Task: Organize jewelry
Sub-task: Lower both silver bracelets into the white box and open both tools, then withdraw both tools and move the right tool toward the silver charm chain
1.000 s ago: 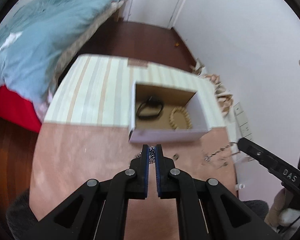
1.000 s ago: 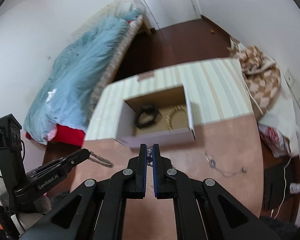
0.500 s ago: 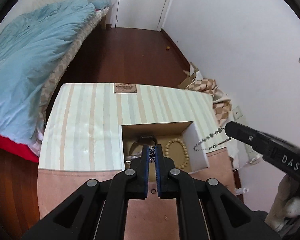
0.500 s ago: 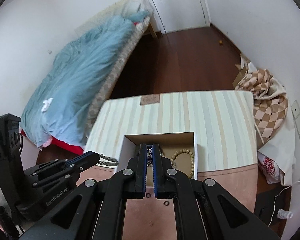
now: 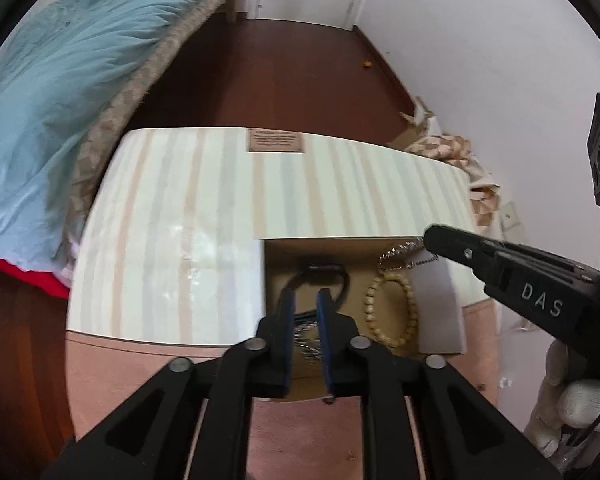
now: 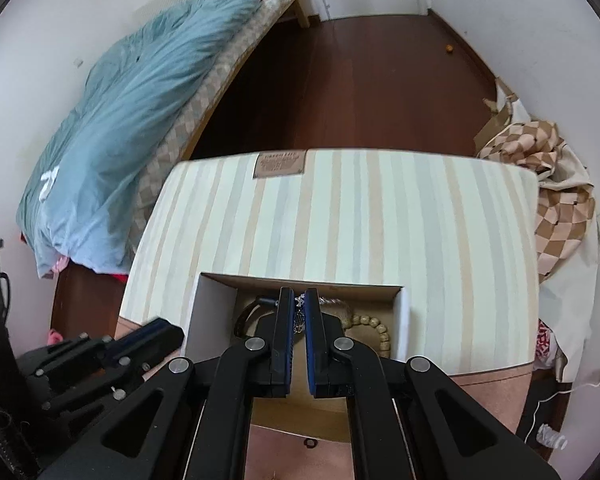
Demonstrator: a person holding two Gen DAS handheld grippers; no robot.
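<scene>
An open white cardboard box [image 5: 436, 300] [image 6: 204, 312] stands on the table and holds a black bracelet [image 5: 332, 270], a wooden bead bracelet [image 5: 392, 308] [image 6: 374, 326] and a silver chain [image 5: 306, 338]. My left gripper [image 5: 305, 300] is over the box, its jaws slightly apart, with that chain lying below them. My right gripper [image 6: 299, 300] is over the box with its jaws narrowly apart, and a thin silver chain [image 6: 299, 312] hangs between them. In the left wrist view that chain [image 5: 400, 250] dangles from the right gripper's tip into the box.
A striped cloth [image 6: 360, 232] covers the far half of the pinkish table [image 5: 112, 364]. Small rings [image 6: 310, 443] lie on the table before the box. A bed with a blue duvet [image 5: 52, 80] is to the left; checkered fabric [image 6: 556, 216] is piled to the right.
Both grippers rose from the table and moved forward over the box. The left gripper's jaws have parted and its chain now lies in the box. The right gripper's chain has dropped lower into the box.
</scene>
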